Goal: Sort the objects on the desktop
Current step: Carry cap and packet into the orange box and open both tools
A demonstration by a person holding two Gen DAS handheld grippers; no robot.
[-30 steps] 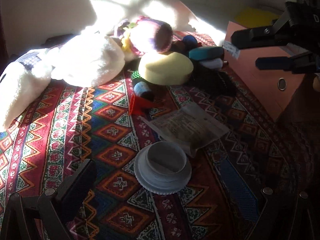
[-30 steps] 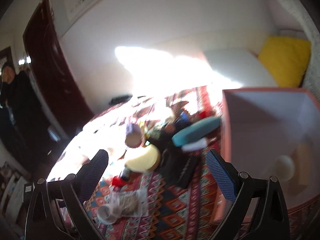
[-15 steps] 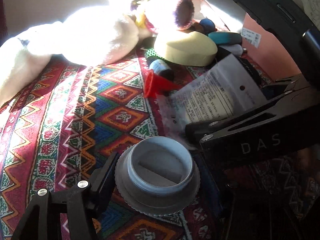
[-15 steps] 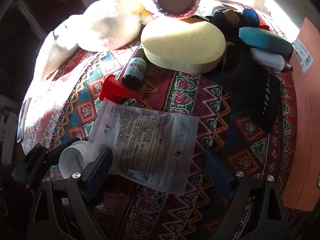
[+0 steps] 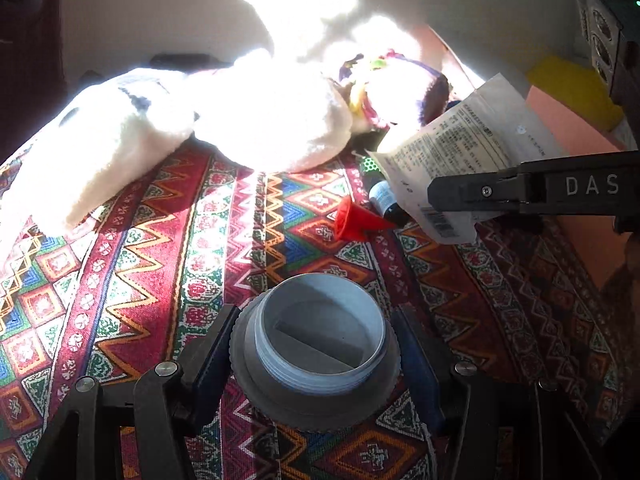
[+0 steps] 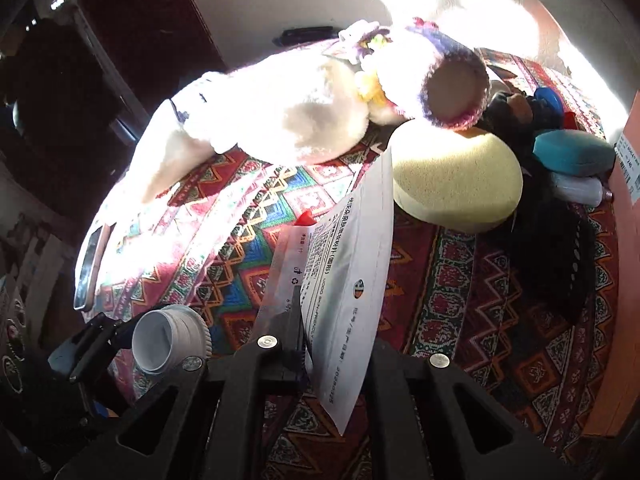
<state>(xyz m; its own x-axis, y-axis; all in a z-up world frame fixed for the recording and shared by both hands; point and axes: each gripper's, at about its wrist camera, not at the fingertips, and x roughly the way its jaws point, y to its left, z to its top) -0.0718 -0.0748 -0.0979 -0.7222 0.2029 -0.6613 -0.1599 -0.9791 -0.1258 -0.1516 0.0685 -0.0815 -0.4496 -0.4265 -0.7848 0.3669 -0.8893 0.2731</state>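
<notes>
Left claw (image 5: pixel 314 354) pinches the white lid (image 5: pixel 316 340); my right claw (image 6: pixel 298 312) clamps the packet (image 6: pixel 344 276), lifting both for sorting.

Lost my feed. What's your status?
Left tool clamped on grey lid. Right tool shut on white packet, lifted. Red cone ahead.

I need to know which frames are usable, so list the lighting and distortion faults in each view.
Left wrist view: hard sunlight blows out the white plush toy, and the dark edges swallow the patterned woven cloth. Right wrist view: the same glare on the plush, fisheye bending the cloth into a dome, left side nearly black.
</notes>
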